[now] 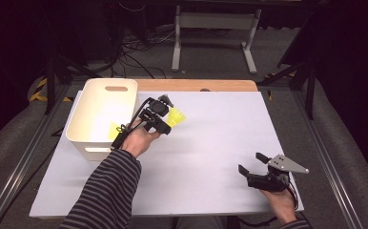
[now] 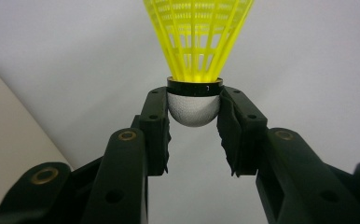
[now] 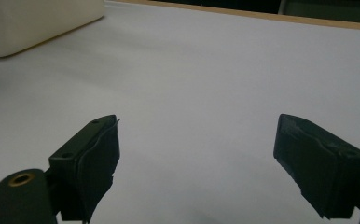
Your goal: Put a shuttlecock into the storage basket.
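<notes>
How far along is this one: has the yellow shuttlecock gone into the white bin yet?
Done: one yellow shuttlecock-like item already lies in the white bin. In hand: the left tool grips a yellow shuttlecock by its rounded cork, beside the bin. Left: carrying it over the rim and releasing. The right tool rests open and empty.

Dim room, grey floor [image 1: 210,52] with loose cables [image 1: 134,47], white frame legs [image 1: 215,33] beyond the white-topped table [image 1: 220,133].

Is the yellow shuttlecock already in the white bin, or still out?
Out. The left gripper holds the shuttlecock by its cork beside the bin.
</notes>
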Demonstrator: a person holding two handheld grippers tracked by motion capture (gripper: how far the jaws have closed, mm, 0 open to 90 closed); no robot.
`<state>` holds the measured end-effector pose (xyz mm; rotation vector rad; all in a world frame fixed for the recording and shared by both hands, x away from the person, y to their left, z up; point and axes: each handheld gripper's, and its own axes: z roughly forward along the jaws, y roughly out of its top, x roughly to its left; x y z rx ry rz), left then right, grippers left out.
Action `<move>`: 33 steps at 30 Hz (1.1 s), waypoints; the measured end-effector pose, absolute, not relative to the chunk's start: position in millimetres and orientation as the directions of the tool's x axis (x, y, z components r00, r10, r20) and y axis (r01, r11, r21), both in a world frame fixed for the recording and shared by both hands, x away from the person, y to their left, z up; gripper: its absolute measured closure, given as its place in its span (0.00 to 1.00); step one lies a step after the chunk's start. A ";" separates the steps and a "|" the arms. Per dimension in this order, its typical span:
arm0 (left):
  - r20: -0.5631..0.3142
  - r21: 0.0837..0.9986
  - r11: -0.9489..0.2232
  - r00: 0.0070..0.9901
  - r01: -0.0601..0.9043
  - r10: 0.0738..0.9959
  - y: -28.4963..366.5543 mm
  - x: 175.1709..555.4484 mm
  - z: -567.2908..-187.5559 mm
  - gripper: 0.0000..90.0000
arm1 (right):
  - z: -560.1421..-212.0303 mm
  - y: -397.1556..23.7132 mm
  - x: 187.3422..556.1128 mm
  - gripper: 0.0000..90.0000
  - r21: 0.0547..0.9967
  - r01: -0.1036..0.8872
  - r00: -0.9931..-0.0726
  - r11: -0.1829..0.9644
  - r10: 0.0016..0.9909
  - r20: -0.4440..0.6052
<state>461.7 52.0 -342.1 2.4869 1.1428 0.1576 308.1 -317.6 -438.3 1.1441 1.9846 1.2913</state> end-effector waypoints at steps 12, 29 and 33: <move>-0.057 0.413 -0.580 0.655 0.702 0.753 56.1 459.2 -335.6 0.72 | -438.4 -317.6 307.9 0.16 0.907 0.374 -0.517 0.195 0.856 0.029; -0.056 0.417 -0.558 0.633 0.718 0.772 71.1 457.4 -323.0 0.72 | -438.5 -317.7 307.9 0.16 0.906 0.376 -0.514 0.192 0.857 0.032; -0.057 0.424 -0.550 0.628 0.719 0.776 73.1 457.1 -320.7 0.72 | -438.5 -317.5 307.9 0.16 0.905 0.378 -0.515 0.195 0.857 0.030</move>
